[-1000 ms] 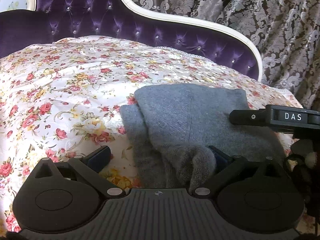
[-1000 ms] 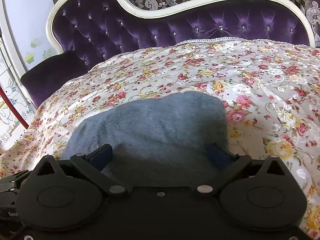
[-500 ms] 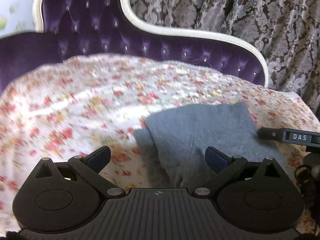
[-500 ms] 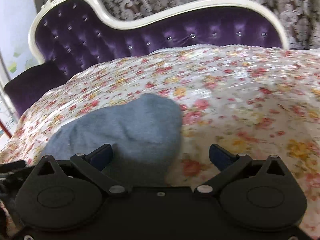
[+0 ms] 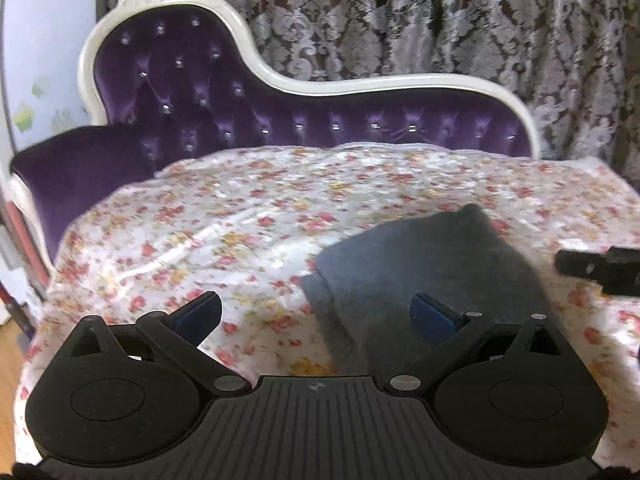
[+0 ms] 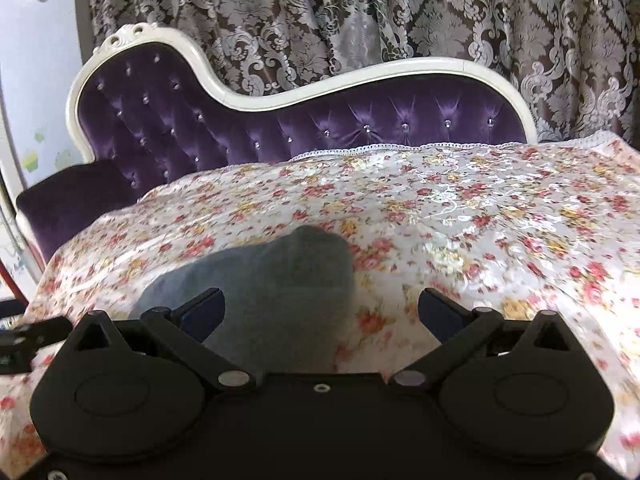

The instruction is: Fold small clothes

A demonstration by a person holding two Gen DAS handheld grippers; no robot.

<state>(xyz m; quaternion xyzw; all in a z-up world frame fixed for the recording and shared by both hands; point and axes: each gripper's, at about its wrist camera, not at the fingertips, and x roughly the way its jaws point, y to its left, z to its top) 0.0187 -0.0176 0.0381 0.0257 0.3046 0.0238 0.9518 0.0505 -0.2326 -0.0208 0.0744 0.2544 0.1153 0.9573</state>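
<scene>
A folded grey knitted garment lies on the floral cloth that covers the sofa seat; it also shows in the right wrist view. My left gripper is open and empty, raised above the seat, with the garment ahead at its right finger. My right gripper is open and empty, raised, with the garment ahead at its left finger. Neither touches the garment. Part of the right gripper shows at the right edge of the left wrist view.
The floral cloth spreads over a purple tufted sofa with a white frame. A patterned curtain hangs behind. A wooden floor strip and the sofa's left arm lie at the left.
Both grippers have pulled back and risen away from the garment, which now looks smaller and lower in both views. The left gripper no longer has cloth at its right finger.
</scene>
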